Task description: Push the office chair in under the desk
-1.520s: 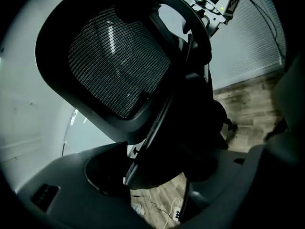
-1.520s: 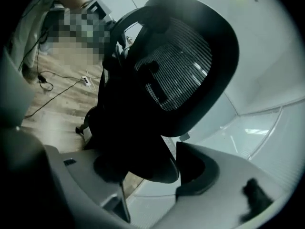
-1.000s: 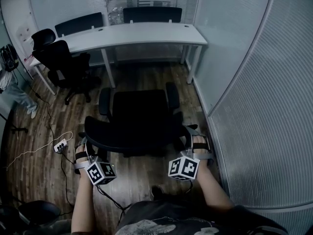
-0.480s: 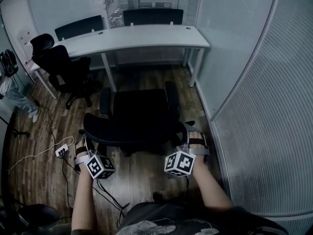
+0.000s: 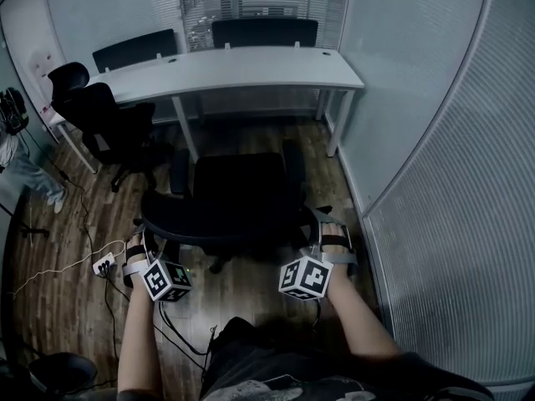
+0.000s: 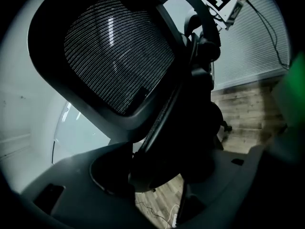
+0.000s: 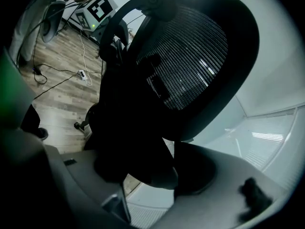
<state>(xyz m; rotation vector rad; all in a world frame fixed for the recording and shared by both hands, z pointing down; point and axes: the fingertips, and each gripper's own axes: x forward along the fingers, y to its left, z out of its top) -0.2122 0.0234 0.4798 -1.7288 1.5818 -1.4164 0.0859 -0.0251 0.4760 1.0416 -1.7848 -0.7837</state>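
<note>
A black office chair (image 5: 242,192) stands on the wood floor, facing the white desk (image 5: 251,63), its seat a little short of the desk's front edge. Its mesh backrest (image 5: 219,226) curves toward me. My left gripper (image 5: 142,242) clasps the backrest's left end, and the rim (image 6: 157,128) runs down between its jaws (image 6: 162,175). My right gripper (image 5: 322,230) clasps the right end the same way, with the rim (image 7: 157,128) filling its gap (image 7: 143,175). Both point slightly downward.
A second black chair (image 5: 104,117) stands at the desk's left end, and two more (image 5: 263,32) sit behind it. Desk legs (image 5: 185,128) (image 5: 338,124) flank the opening. A power strip (image 5: 104,264) with cables lies at the left. A ribbed glass wall (image 5: 435,190) is close on the right.
The chair has rolled forward toward the desk with both grippers on its backrest. The power strip has slipped back past the left gripper.
</note>
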